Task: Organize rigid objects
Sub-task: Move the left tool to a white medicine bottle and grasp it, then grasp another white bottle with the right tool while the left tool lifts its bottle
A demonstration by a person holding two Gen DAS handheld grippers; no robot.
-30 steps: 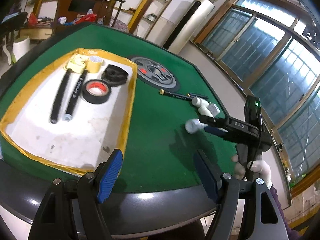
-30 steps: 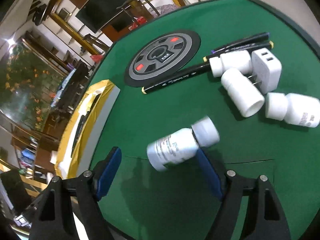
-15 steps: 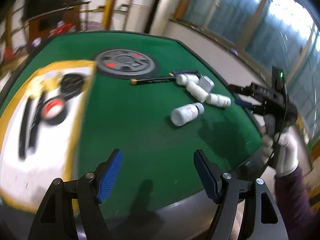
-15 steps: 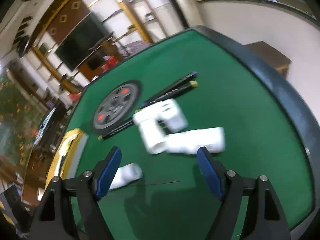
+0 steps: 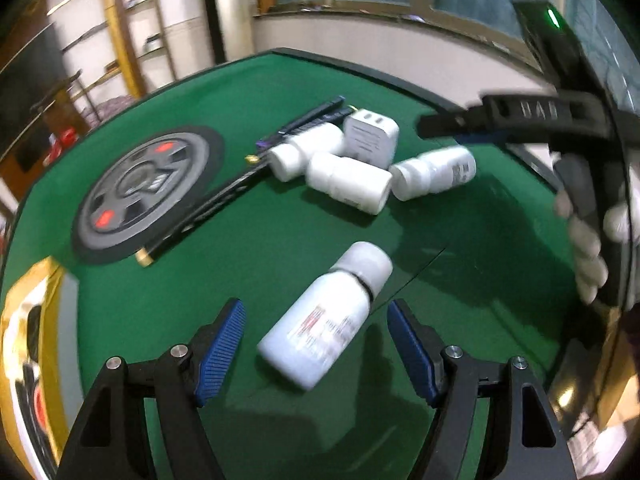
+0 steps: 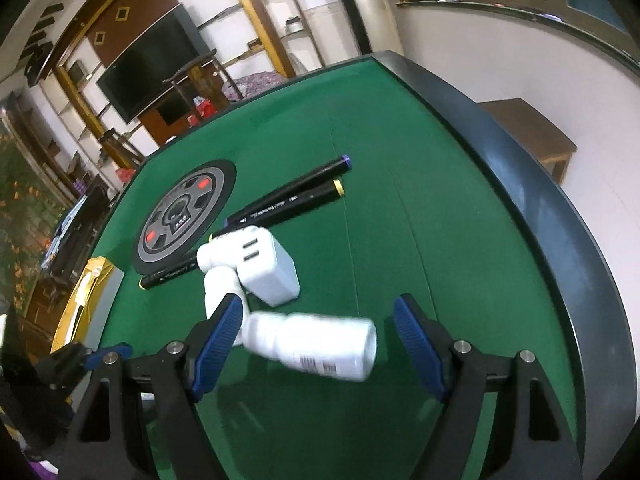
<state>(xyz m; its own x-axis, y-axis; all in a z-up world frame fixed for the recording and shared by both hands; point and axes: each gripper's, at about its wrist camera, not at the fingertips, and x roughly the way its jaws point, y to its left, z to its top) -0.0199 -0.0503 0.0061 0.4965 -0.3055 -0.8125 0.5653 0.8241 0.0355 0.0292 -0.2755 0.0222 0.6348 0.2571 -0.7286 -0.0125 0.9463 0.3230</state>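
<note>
Left wrist view is showing the left tool released, jaws spread wide, with a lone white bottle lying on its side between the blue pads, not touching either. Bottle is capped, contents not visible. It is lying on the green bench, apart from the cluster nearer the far edge: three more white bottles, all capped and on their sides, touching a white charger and black markers. A round wheel-patterned disc is sitting beside the markers. A yellow-rimmed tray is showing at the bench's left edge, contents too blurred to tell.

Right wrist view is showing the right tool also released, jaws wide, straddling one cluster bottle lying crosswise, pads not pressing it. Charger is lying just beyond, markers behind it toward the far edge.
</note>
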